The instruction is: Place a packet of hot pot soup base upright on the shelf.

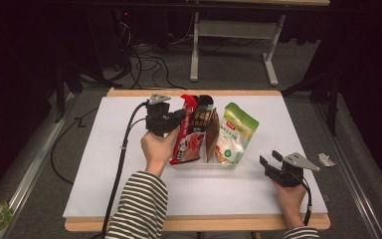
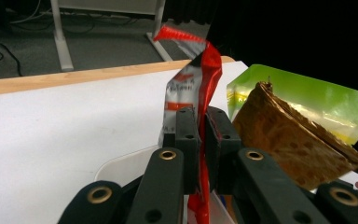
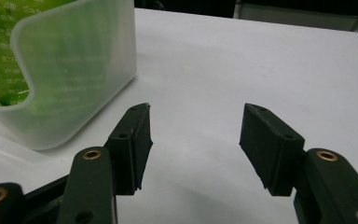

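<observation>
Red packet going into the bin with the others

On the counter [image 1: 104,164] the clear bin [image 3: 74,70] props packets upright; your left gripper [image 2: 200,135] pinches the red packet [image 2: 205,79] at the bin's left end, while your right gripper [image 3: 193,144] waits aside, fingers apart, empty.

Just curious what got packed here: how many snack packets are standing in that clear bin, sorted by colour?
Red packet, pinched by the left claw: 1
Brown packet: 1
Green and white packet: 1
Total: 3 packets in the clear bin
</observation>
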The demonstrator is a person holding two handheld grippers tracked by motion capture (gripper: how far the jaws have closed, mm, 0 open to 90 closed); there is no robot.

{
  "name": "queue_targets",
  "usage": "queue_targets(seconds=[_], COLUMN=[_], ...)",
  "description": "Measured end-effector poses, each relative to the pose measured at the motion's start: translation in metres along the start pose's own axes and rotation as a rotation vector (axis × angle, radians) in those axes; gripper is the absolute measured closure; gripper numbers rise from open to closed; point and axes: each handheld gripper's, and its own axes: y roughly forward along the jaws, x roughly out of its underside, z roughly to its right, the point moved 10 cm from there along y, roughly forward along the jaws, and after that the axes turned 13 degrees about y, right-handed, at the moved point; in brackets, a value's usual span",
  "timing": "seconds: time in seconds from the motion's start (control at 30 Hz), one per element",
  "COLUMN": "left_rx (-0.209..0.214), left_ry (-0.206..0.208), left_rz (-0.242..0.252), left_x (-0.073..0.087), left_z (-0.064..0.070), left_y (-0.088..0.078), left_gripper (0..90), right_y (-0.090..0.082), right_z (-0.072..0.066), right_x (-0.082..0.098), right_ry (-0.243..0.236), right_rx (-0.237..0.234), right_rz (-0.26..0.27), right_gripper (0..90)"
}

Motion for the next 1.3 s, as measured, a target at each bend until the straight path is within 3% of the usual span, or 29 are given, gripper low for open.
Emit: queue_targets(seconds=[0.23,0.53,0.67,0.83,1.07,1.3], left_rx=[0.071,0.074,0.064,0.051,0.075,0.068], left_ry=[-0.04,0.013,0.073,0.115,0.146,0.142], left_rz=[0.027,-0.005,-0.053,-0.083,-0.1,-0.133], left_x=[0.013,0.028,0.042,0.056,0.068,0.087], left_z=[-0.008,-0.006,-0.003,-0.003,0.003,0.006], left_y=[-0.01,-0.021,-0.028,-0.033,-0.041,-0.047], left_gripper=[75.0,67.8,66.9,65.0,62.6,61.4], right_y=[0.0,0.001,0.001,0.003,0.002,0.002], right_z=[0.0,0.001,0.001,0.001,0.001,0.001], right_x=[0.0,0.0,0.001,0.002,0.001,0.001], right_ry=[-0.001,-0.001,0.011,0.005,0.006,0.016], right_rx=[0.001,0.005,0.006,0.007,0.01,0.006], right_rz=[0.0,-0.001,-0.011,-0.027,-0.02,-0.013], right_gripper=[43.6,43.8,44.4,44.5,44.4,44.0])
